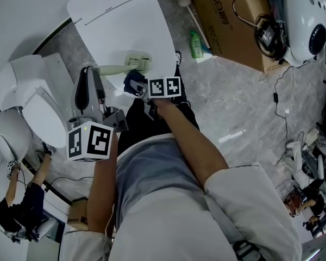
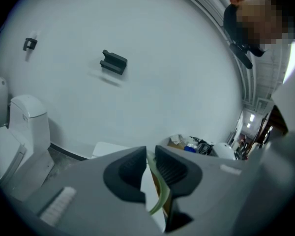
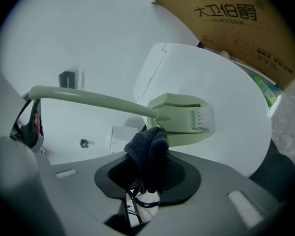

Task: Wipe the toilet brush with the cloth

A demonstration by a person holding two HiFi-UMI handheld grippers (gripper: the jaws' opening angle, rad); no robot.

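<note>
A pale green toilet brush is held level above a white oval lid. Its long handle runs left to my left gripper, which is shut on the handle's end; a thin green strip shows between the left jaws. The flat brush head with white bristles points right. My right gripper is shut on a dark blue cloth. The cloth touches the underside of the brush head near its neck.
A white toilet stands at the left, another in the left gripper view. A cardboard box, a green bottle, cables and white appliances lie on the grey stone floor at the right. A person crouches at lower left.
</note>
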